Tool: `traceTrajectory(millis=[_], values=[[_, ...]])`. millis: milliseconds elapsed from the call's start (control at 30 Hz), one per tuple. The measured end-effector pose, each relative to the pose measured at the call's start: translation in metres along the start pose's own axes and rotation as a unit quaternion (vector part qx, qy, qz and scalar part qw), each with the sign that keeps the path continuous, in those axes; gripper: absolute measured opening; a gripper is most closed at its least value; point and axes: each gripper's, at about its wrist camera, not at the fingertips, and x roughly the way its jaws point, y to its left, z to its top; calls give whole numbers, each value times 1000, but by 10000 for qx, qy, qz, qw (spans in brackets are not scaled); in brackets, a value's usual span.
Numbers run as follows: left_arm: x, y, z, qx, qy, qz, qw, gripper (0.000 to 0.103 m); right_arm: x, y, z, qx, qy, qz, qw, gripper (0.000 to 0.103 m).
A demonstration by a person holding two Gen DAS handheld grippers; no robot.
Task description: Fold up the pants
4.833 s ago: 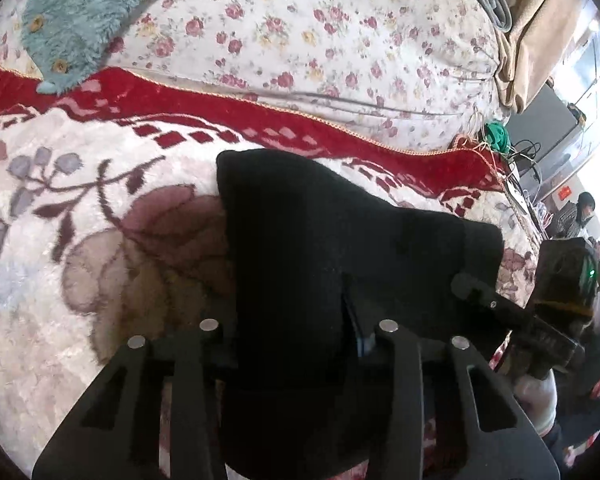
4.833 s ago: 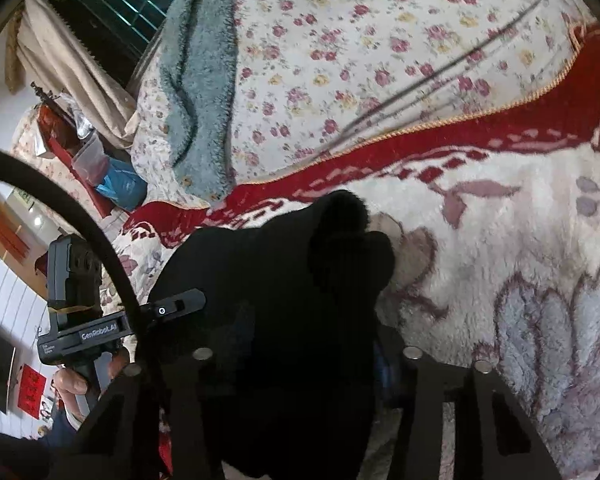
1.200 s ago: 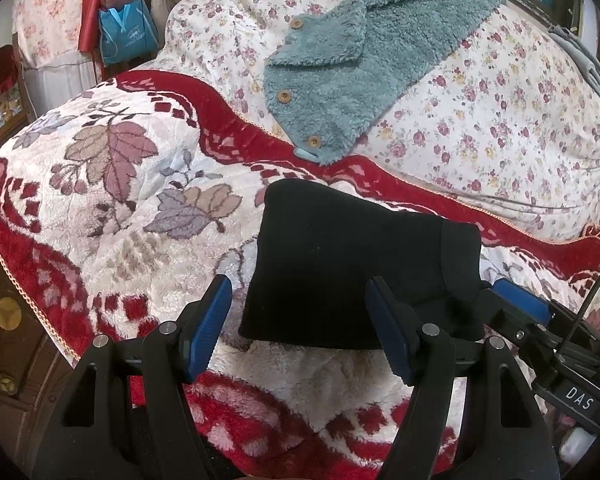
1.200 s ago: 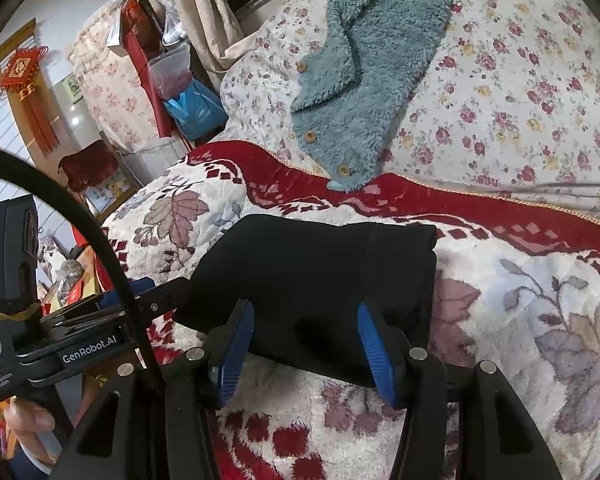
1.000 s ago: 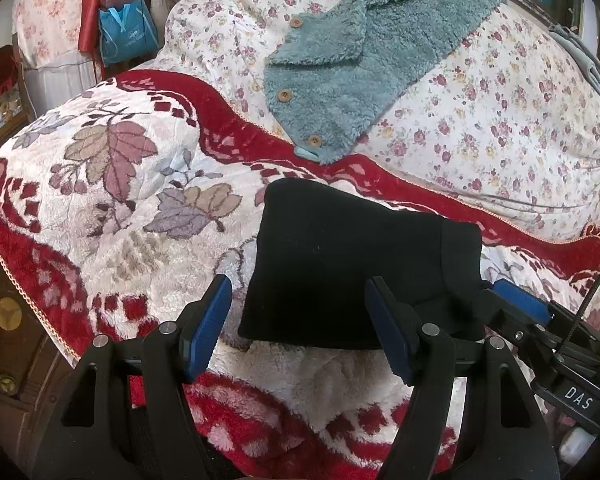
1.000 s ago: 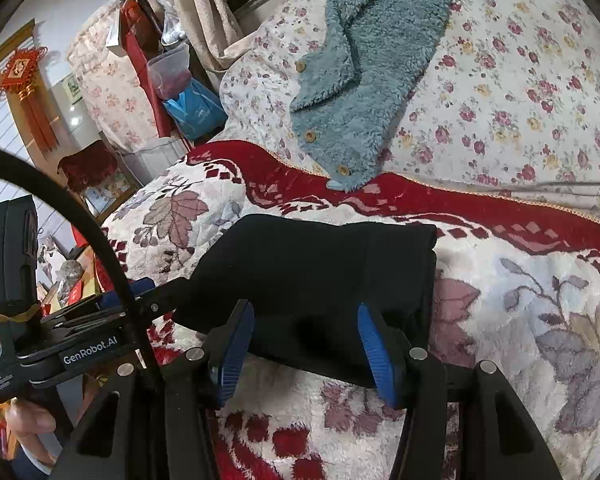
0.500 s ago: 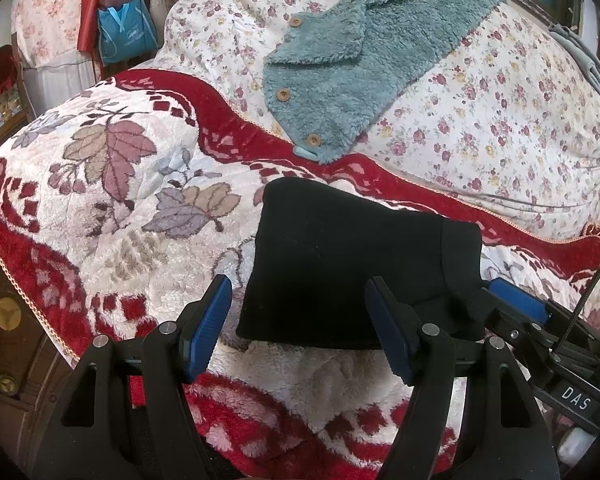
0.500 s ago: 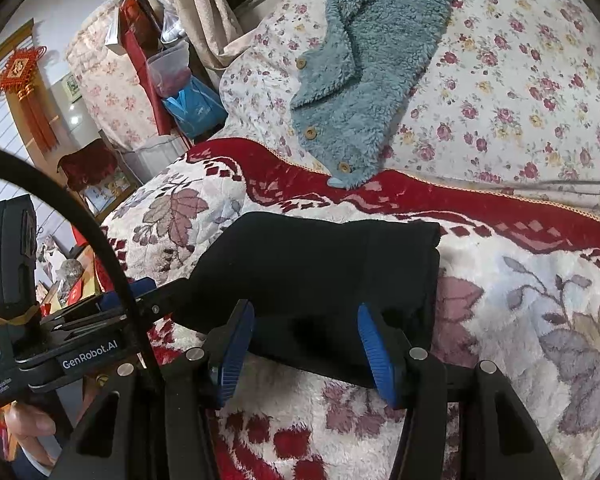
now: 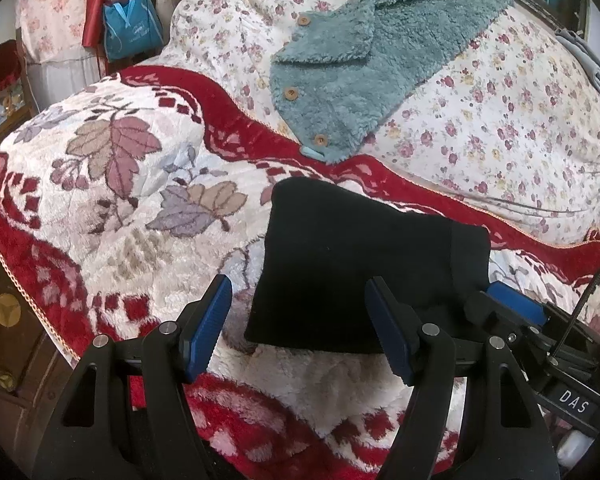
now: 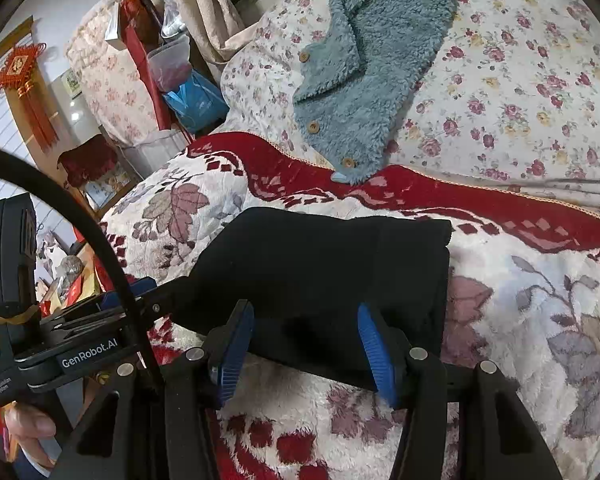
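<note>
The black pants lie folded into a compact rectangle on the red and cream leaf-patterned blanket. They also show in the right wrist view. My left gripper is open and empty, held just short of the pants' near edge. My right gripper is open and empty, its blue pads over the pants' near edge. The right gripper also shows in the left wrist view at the pants' right side. The left gripper shows in the right wrist view at their left corner.
A teal fleece garment with buttons lies on the floral quilt behind the pants. The blanket drops off at the bed's left edge. A blue bag and household clutter stand beyond.
4.8 s ago both grippers were close down on the pants; they have since backed away and opened. Over the last second nothing has visibly moved.
</note>
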Motion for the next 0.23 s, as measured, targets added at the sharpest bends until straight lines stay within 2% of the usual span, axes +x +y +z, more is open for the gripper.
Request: traceTrajectory(millis=[100,233], values=[[-5,0,1,103,-267,97,9995,70,2,0,1,-4,28,26,10000,52],[-6,-3,5,116,-135,40,9998,70,0,0,3,-30,8,31,10000,52]])
